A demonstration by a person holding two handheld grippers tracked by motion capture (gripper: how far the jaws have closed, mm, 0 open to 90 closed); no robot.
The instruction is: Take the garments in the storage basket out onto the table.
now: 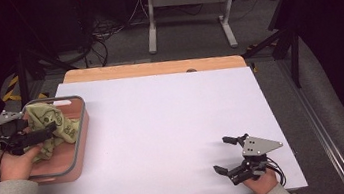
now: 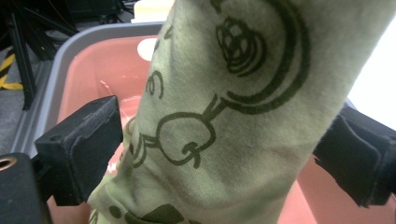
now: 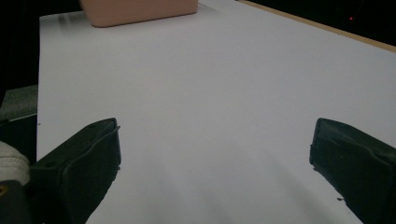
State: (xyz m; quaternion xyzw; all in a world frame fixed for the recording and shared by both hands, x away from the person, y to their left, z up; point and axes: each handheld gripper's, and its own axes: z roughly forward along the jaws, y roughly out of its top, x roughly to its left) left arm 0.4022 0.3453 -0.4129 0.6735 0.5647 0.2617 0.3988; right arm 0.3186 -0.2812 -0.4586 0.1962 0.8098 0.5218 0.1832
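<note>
The left hand-held gripper [image 1: 48,129] is reaching level over the pink tub [image 1: 79,154] at the left edge of the white surface [image 1: 174,127], its jaws standing on either side of one green printed cloth [image 1: 55,123] that is lying bunched inside the tub; the left pad is not pressing it, so no grip is showing. The right hand-held gripper [image 1: 225,154] is resting low near the surface's front right corner, jaws standing wide apart around nothing. Counting: two grippers, one tub, one cloth
</note>
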